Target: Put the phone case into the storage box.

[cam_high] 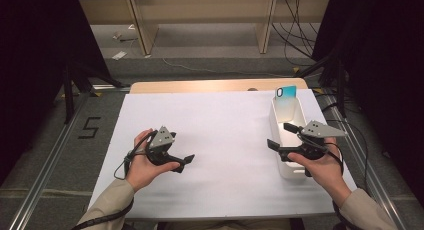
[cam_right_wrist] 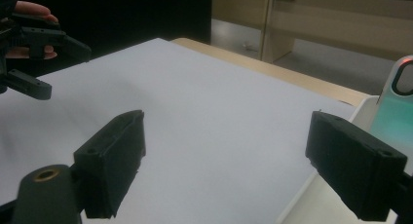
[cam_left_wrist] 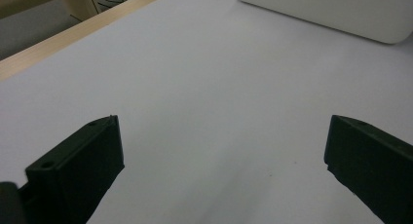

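On the right side of the table, a long white bin [cam_high: 281, 140] runs lengthwise away from the person, and a teal phone case [cam_high: 286, 99] leans upright against its far end wall, its camera cutout at the top. The right gripper [cam_high: 280, 136] hovers over the bin's near half, one jaw above the inside and the other above the sheet just beside the bin's left wall; the jaws are spread wide with nothing between them. In the right gripper view the case rises just beyond the right-hand jaw. The left gripper [cam_high: 186, 161] rests well apart over bare sheet, its jaws likewise spread and empty. A white sheet [cam_high: 215, 140] covers the table, leaving a strip of wooden tabletop [cam_high: 200, 86] along the far edge. Beyond stand wooden shelf legs [cam_high: 142, 30] on grey floor, with cables [cam_high: 295, 35] trailing at right.
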Action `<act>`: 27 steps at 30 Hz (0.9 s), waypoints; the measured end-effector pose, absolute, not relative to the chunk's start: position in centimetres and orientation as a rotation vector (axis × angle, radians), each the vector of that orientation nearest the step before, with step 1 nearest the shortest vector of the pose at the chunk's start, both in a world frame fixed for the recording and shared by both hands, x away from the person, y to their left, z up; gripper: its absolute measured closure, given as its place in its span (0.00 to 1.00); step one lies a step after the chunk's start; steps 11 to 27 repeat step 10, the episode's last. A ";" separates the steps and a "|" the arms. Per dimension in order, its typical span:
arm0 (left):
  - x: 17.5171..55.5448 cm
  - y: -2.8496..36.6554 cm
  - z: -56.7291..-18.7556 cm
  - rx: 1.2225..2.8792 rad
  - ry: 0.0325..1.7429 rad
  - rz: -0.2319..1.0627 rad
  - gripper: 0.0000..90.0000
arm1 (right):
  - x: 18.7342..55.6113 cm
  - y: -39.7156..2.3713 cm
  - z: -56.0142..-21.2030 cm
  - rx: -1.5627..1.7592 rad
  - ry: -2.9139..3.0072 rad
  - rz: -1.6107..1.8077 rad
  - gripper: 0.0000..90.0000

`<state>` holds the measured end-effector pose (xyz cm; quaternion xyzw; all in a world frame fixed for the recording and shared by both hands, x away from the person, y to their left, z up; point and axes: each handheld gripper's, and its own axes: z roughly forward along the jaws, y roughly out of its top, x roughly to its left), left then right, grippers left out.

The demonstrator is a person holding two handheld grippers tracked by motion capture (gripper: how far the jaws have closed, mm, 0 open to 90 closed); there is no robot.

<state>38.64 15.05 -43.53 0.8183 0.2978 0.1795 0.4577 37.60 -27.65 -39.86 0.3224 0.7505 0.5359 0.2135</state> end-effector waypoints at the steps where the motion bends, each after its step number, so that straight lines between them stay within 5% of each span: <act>1: 38.6 15.1 -43.5 2.015 0.734 0.442 0.00 | 37.6 -27.6 -39.9 0.897 2.083 1.486 0.17; 27: 38.7 15.1 -43.5 2.000 0.744 0.436 0.00 | 37.7 -27.7 -39.8 0.897 2.077 1.495 0.17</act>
